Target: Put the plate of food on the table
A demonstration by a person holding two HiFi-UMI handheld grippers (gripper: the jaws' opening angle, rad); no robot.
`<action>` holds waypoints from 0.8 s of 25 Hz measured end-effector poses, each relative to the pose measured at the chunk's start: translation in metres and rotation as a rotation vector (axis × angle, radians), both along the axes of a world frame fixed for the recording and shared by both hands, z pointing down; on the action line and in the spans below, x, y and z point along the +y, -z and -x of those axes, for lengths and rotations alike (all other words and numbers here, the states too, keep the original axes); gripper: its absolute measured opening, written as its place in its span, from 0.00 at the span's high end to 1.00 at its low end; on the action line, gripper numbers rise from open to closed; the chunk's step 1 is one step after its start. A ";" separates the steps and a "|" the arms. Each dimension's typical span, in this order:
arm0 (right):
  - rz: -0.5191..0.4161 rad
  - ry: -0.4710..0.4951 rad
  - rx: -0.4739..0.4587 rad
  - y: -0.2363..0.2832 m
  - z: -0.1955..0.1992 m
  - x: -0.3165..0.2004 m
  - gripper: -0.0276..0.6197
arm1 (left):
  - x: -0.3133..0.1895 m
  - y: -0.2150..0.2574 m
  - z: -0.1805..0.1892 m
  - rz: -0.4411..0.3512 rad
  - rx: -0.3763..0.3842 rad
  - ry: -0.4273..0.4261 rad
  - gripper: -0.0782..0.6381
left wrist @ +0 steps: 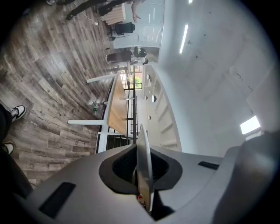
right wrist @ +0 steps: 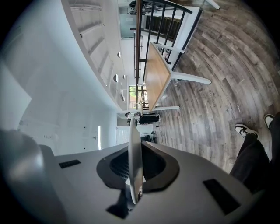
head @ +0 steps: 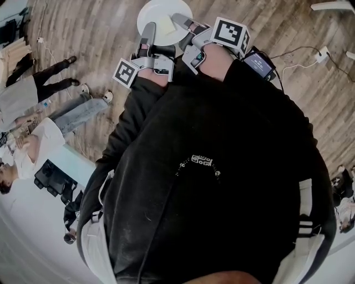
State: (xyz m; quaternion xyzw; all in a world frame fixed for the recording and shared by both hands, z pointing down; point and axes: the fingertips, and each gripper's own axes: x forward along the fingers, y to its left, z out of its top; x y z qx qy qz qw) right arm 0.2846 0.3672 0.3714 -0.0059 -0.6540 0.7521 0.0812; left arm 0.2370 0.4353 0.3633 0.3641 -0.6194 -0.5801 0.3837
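Head view: holding plate [head: 161, 14] out front over wood floor [head: 100, 33], pinched at near rim w/ L gripper [head: 150, 30] and R gripper [head: 182, 23], both narrow, clamped on rim, equally near. Gripper views: rim edge-on btw jaws, worktop [left wrist: 116, 105] well ahead. Likely need to walk fwd before lowering.

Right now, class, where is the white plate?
Top centre of the head view, over the wooden floor: the plate is clamped at its near rim by the left gripper and the right gripper.

The round white plate [head: 161, 16], bearing pale food [head: 165, 26], is held aloft, clamped at its near rim.
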 end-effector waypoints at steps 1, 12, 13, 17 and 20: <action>-0.005 0.000 0.000 0.001 0.009 0.000 0.91 | -0.001 0.001 0.009 -0.003 -0.002 -0.001 0.85; -0.034 -0.068 0.042 0.000 0.131 -0.042 0.91 | -0.046 -0.004 0.136 -0.030 0.048 -0.042 0.85; -0.035 -0.077 0.045 -0.004 0.133 -0.042 0.91 | -0.046 -0.008 0.138 -0.031 0.048 -0.049 0.85; -0.039 -0.104 0.040 -0.008 0.137 -0.040 0.91 | -0.044 -0.012 0.141 -0.026 0.035 -0.074 0.85; -0.047 -0.121 0.037 -0.006 0.159 -0.035 0.91 | -0.039 -0.011 0.165 -0.023 0.027 -0.093 0.85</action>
